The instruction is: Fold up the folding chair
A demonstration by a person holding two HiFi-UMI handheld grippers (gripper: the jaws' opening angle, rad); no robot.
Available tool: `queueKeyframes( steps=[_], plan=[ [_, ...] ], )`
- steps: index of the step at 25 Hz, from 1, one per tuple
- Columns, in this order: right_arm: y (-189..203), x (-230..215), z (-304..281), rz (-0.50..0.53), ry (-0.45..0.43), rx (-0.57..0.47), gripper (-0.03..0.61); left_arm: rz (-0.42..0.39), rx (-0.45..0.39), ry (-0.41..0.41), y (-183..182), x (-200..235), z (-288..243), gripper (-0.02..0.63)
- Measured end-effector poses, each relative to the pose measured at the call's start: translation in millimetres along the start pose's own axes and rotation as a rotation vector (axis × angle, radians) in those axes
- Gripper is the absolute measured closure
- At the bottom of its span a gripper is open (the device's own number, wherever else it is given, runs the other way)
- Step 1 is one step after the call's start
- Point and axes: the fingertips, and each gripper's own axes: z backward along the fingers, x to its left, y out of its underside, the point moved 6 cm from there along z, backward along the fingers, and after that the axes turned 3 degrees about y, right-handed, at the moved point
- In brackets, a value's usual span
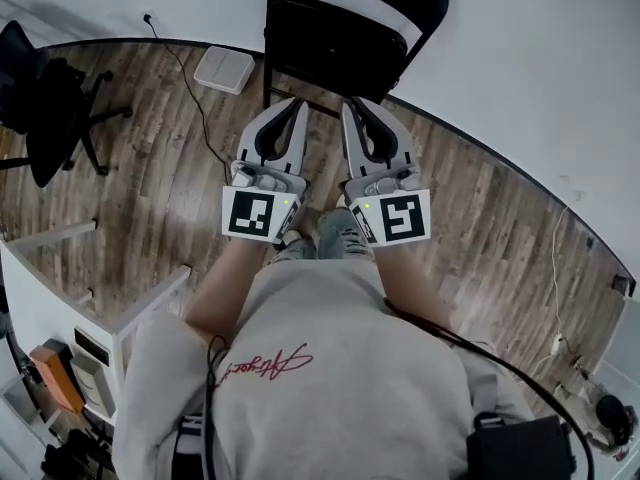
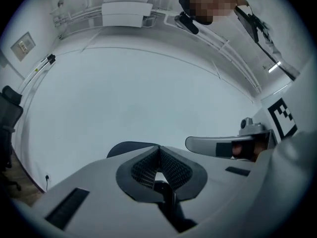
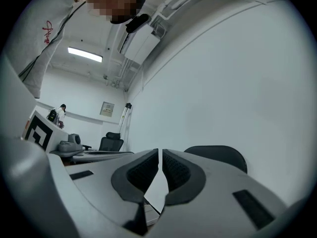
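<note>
A line of red cursive script (image 1: 262, 365) runs across the chest of the person's light grey sweatshirt (image 1: 340, 388); its letters cannot be made out for certain. The cube on the left gripper (image 1: 293, 105) bears a square black-and-white marker (image 1: 252, 213), and the cube on the right gripper (image 1: 352, 106) bears another (image 1: 398, 218); neither carries letters or digits. On the far white wall hangs a small framed notice (image 3: 107, 108), too small to read.

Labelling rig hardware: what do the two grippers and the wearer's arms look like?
The left gripper and right gripper are light grey with dark ribbed pads and a black-and-white marker cube each. The person wears a grey top with red script; a black cable runs beside it.
</note>
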Motion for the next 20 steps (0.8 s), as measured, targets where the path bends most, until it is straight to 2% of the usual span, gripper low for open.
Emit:
queueKeyframes(
  steps=[8,20],
  plan=[
    [-18.7,28.6,23.4,0.046,-0.021,0.012,0.541,-0.023,-0.024,0.061,-17.3,-19.6,30.6,0.597],
    [-20.3,38.5,48.2,0.062,-0.024,0.02,0.561,-0.036,-0.036,0.104,-29.3,-31.7,46.6,0.597]
  ],
)
